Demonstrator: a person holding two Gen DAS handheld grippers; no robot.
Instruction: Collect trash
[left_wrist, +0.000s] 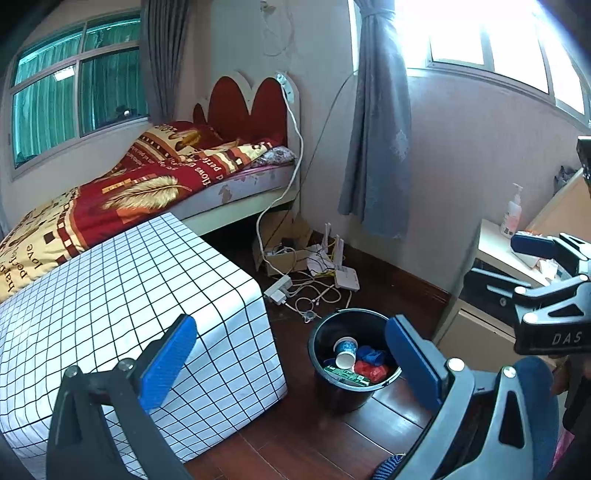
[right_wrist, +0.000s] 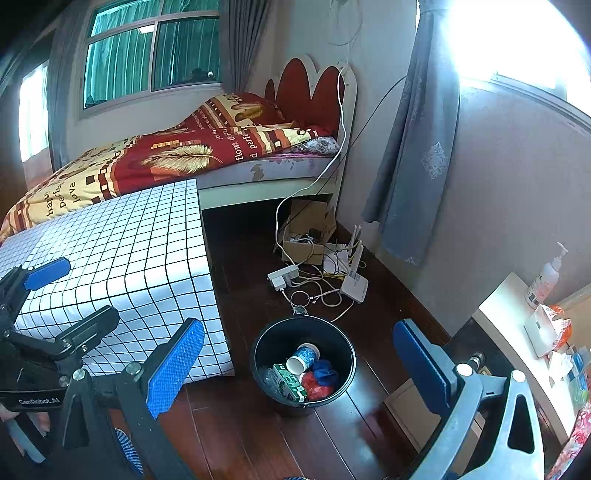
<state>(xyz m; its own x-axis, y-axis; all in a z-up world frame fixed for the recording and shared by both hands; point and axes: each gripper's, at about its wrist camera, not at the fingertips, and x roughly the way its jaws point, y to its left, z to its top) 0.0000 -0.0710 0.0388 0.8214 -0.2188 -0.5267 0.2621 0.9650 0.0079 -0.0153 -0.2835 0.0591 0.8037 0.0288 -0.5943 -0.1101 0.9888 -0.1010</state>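
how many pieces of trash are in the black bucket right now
4 visible in the black bucket: a paper cup at the back, a green carton front left, a blue wad right, a red wad front. More may lie underneath.

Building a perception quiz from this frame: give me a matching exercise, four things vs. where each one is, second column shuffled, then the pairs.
Things:
1. paper cup
2. pump bottle
3. router
4. blanket

Places:
A. on the bed
B. on the floor among cables, near the wall
C. inside the black bucket
D. upright on the white cabinet at the right

Pairs: 1-C, 2-D, 3-B, 4-A
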